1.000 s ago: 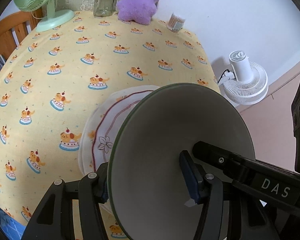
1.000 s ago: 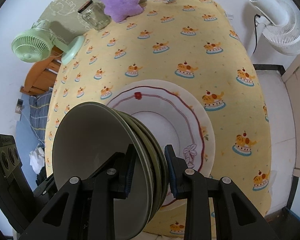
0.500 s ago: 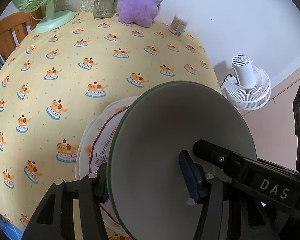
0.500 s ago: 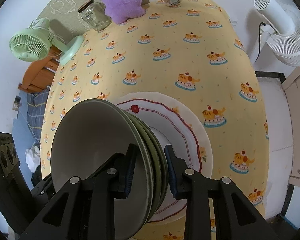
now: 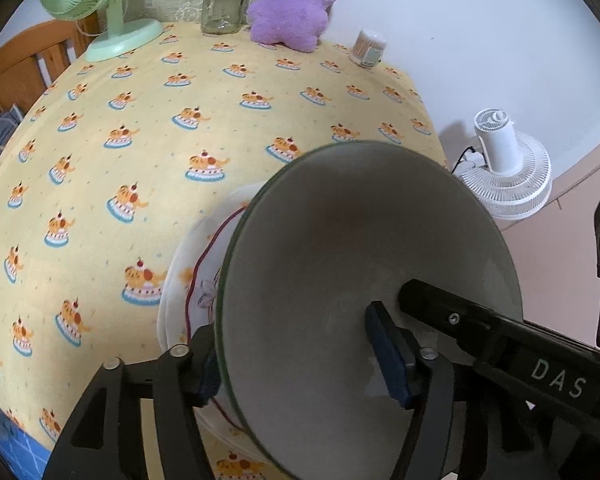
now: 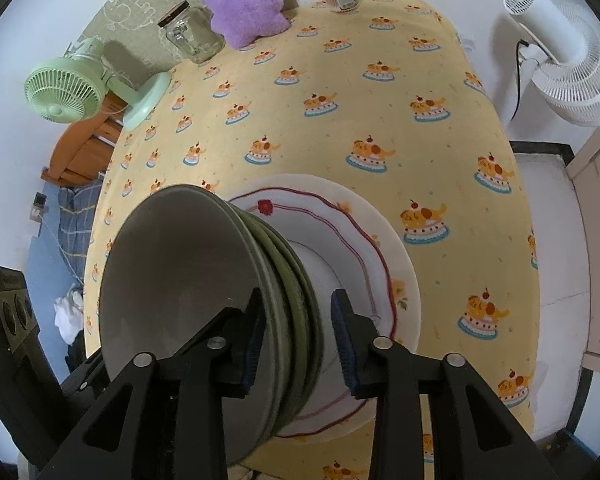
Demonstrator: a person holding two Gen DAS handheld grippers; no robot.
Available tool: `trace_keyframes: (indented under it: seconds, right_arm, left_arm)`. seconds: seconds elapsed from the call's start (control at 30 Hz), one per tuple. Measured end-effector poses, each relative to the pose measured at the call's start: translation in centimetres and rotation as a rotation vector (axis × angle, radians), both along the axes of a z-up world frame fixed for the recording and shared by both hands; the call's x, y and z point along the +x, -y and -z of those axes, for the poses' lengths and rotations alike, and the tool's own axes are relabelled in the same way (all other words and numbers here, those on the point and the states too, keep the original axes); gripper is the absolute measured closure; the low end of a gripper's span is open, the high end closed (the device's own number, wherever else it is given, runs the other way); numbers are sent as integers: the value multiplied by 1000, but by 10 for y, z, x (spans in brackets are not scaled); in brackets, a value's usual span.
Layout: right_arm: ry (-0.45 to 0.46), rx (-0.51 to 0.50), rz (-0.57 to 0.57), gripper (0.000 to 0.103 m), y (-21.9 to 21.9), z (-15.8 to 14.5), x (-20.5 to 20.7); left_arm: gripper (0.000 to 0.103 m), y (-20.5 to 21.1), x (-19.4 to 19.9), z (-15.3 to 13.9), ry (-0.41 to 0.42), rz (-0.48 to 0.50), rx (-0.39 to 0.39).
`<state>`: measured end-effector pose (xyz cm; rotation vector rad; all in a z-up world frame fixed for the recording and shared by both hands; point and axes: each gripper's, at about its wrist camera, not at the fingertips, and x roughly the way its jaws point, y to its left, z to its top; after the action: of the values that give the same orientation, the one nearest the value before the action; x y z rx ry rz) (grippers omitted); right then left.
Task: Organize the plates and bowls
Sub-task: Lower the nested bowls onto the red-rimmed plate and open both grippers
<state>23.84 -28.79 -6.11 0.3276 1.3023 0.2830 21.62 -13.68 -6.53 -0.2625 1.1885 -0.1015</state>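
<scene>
Four green bowls (image 6: 180,280) nested on one white plate (image 6: 360,220), six o'clock on counter (image 6: 340,120). Left tongs (image 5: 296,364) and right tongs (image 6: 298,340) astride rims, just widened, gripping nothing.

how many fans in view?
2. The green desk fan stands on the tablecloth's far left corner, beside the glass jar. The white fan stands off the table to its right, by the wall. None looks hidden.
</scene>
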Motion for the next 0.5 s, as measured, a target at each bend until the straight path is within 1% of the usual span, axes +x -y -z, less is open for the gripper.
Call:
trace_keyframes:
  seconds: [0.07,0.17,0.23,0.33,0.5]
  right_arm:
    - [-8,-11,2,56,3,1,-3]
    - [-11,-16,7,52,7,1,-9]
    - [4,-14,9,51,9,-3,-13]
    - [39,-43,0,51,7,-11,-17]
    - [123,-91,32,51,3,-32,-28]
  left_arm:
    - [31,0,-4,1,-5,-14,4]
    - [30,1,-10,-2,-2,-31,19]
    - [30,0,-13,-6,12,-36,39]
    - [30,0,-16,-12,27,-28,58]
    - [30,-5,-22,-33,108,6,96]
